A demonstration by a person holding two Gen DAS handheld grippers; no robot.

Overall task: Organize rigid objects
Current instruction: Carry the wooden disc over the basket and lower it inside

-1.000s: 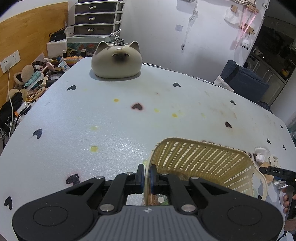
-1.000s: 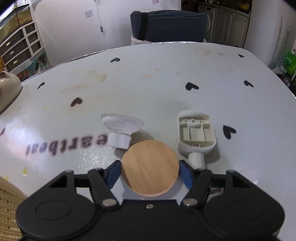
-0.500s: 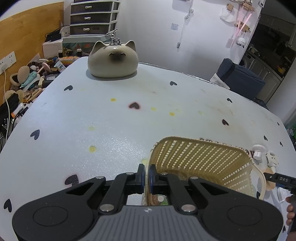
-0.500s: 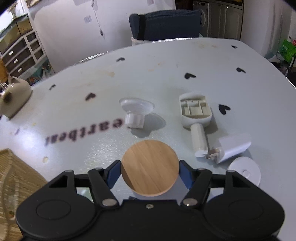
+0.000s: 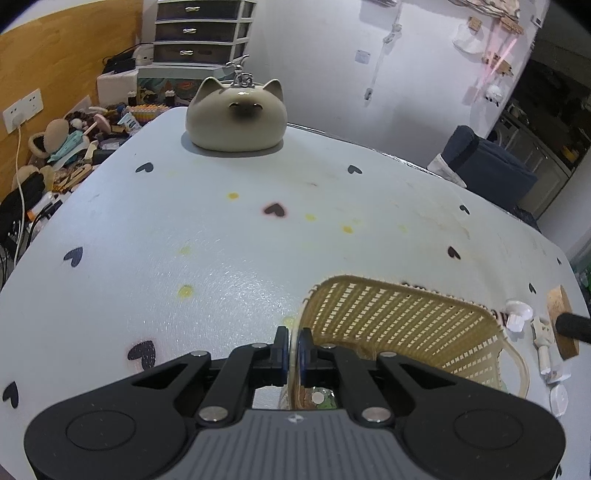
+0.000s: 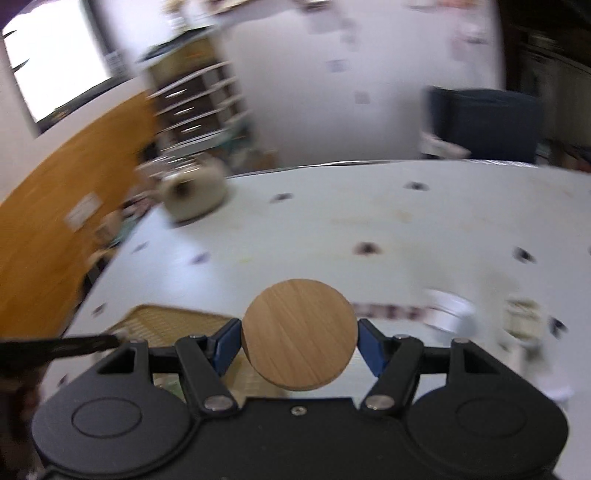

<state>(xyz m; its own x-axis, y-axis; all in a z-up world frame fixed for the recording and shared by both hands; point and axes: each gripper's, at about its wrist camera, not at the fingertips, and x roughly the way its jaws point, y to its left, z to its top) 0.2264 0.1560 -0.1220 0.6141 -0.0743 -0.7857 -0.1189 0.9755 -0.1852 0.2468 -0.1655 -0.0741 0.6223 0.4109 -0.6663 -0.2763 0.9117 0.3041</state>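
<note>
left gripper (image 5: 292, 349) on basket (image 5: 399, 317) rim

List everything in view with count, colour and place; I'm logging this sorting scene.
table: one, white with black hearts, under everything
basket: one, tan, near edge, rim pinched by left gripper
disc: one, wooden, lifted in right gripper
cat pot: one, beige, far edge
white parts: several, right of basket
drawers: one, dark, behind table
chair: one, navy, far right
left gripper: black, fingers shut on basket
right gripper: black, blue fingers clamping disc
</note>
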